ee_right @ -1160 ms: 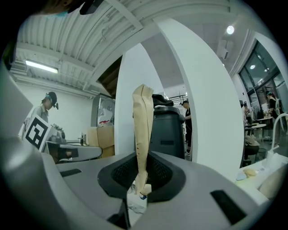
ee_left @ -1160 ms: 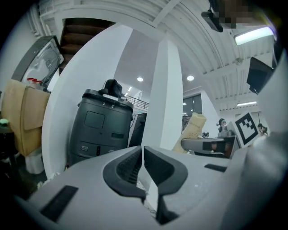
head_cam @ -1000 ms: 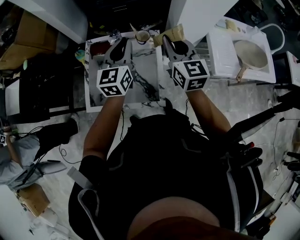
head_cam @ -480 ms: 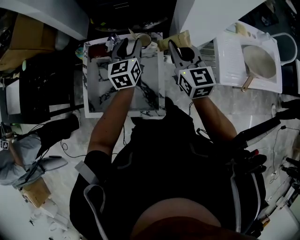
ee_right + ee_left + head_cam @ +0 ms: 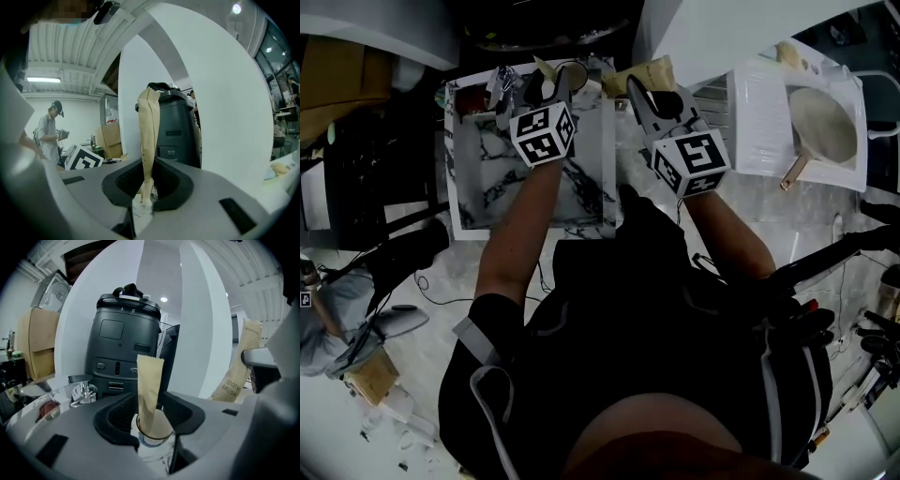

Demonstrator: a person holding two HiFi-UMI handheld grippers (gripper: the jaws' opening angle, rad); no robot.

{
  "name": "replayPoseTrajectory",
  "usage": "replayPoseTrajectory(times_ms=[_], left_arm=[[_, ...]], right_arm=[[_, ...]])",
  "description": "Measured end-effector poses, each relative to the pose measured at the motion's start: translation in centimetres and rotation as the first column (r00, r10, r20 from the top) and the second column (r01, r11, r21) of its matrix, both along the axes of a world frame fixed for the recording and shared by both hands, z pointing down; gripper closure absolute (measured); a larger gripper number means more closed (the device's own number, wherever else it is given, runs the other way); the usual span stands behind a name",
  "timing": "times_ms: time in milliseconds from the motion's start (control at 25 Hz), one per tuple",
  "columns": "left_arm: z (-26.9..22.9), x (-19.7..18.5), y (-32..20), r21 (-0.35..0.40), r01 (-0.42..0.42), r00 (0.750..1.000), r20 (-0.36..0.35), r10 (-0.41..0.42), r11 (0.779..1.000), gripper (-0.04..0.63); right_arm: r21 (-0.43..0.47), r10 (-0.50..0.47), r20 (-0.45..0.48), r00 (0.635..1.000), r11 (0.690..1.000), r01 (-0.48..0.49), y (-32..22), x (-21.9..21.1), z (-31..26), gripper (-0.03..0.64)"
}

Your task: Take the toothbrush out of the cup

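You wear a black top (image 5: 675, 309) with short sleeves and faint grey seams curving across it. At the top's left sleeve hem sits a pale grey band (image 5: 469, 336). Pale piping (image 5: 483, 408) runs down the top's left flank, and more down its right.

Beyond the top, the left cube (image 5: 544, 134) and right cube (image 5: 692, 166) are white with black square markers.

Your left gripper (image 5: 151, 416) has a grey moulded shell and black ribbed pads. Its jaws have just been opening, with the cup (image 5: 151, 439) between them. Your right gripper (image 5: 149, 183) is of the same build.
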State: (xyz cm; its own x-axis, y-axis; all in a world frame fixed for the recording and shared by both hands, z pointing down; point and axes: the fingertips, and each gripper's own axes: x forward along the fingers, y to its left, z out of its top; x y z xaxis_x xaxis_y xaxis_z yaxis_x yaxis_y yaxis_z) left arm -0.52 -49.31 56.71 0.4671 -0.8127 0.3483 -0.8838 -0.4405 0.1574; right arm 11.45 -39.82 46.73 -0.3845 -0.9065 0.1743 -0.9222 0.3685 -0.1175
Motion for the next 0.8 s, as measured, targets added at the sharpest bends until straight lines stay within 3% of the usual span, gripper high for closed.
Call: replayPoseTrajectory(times_ms=[120,240,440,800], left_arm=[[0.6,-0.2,-0.5,0.01,0.022,1.0,0.011,-0.022,1.0,0.413],[1.0,-0.2,-1.0,0.02,0.032,0.999,0.008,-0.033,0.999,0.495],[0.9,-0.2,-1.3,0.025,0.034,0.999,-0.007,-0.034,0.999,0.556],[-3.4,-0.4,-0.2,0.099,-0.002,0.997,-0.081,0.01,0.995,0.56]], right_arm=[[-0.014,-0.011,-0.003,1.0,1.0,0.011,-0.3,0.0,0.9,0.561],[-0.013,-0.018,-0.006,1.0,1.0,0.018,-0.4,0.0,1.2,0.561],[-0.015,-0.026,0.002,1.0,1.0,0.026,-0.4,-0.2,1.4,0.561],[0.001,-0.004,0.014,1.0,1.0,0.004,0.1,-0.9,0.1,0.561]])
